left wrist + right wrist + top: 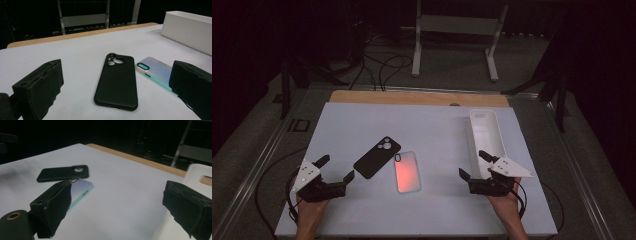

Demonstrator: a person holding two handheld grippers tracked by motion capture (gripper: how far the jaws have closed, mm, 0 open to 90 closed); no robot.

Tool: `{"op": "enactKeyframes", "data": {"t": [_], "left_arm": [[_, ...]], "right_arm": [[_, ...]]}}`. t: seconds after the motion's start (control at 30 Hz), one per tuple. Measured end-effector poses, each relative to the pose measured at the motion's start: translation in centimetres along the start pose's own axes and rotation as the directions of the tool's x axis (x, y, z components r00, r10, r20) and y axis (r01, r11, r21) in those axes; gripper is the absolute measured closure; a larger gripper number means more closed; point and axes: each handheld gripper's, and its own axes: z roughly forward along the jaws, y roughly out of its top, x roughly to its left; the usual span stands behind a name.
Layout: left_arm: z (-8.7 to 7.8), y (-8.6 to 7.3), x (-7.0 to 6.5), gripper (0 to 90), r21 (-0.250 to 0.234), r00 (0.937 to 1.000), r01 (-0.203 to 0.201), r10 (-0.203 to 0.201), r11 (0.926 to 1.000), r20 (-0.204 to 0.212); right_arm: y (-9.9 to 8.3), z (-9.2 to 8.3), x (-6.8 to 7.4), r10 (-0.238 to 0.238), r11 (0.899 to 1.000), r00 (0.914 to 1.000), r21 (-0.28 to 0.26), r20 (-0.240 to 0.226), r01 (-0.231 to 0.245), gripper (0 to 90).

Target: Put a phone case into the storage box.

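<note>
Left tongs [333, 169] and right tongs [472, 163], both apart, flank the black case [377, 157]; pinching flat could skid it.

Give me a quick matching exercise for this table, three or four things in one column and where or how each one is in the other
Things:
1. black phone case
2. iridescent phone case
3. white bin
4. left tool

Descriptions:
A. along the table's right side
B. open, holding nothing
C. lying flat, nearest the left tool
D. lying flat, glowing pinkish, mid-table

Pairs: 1-C, 2-D, 3-A, 4-B
</note>
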Motion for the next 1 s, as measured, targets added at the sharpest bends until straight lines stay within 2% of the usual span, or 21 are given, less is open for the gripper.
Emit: {"op": "enactKeyframes", "data": {"t": [0.2,0.53,0.77,0.9,1.0], "left_arm": [[-0.1,0.0,0.1,0.1,-0.001,1.0,0.002,-0.002,1.0,-0.004],[-0.1,0.0,0.2,0.1,-0.003,1.0,0.002,-0.002,1.0,-0.006],[-0.2,0.0,0.1,0.1,-0.003,1.0,0.002,-0.002,1.0,-0.006],[-0.2,0.0,0.2,0.1,-0.004,1.0,0.001,-0.001,1.0,-0.008],[-0.2,0.0,0.3,0.2,-0.007,0.9999,0.006,-0.006,1.0,-0.009]], "right_arm": [[1.1,1.6,1.1,-0.012,1.0,0.9989,0.008,-0.045,0.012,8.5],[2.5,4.6,3.0,0.003,1.0,0.9935,0.02,-0.113,0.0,9.1],[2.8,6.2,3.7,0.032,0.999,0.9912,0.044,-0.129,-0.026,17.2],[2.8,6.9,3.9,0.056,0.997,0.987,0.057,-0.151,-0.048,25.3],[2.7,7.3,4.4,0.031,0.997,0.9899,0.07,-0.138,-0.021,32.1]]}}
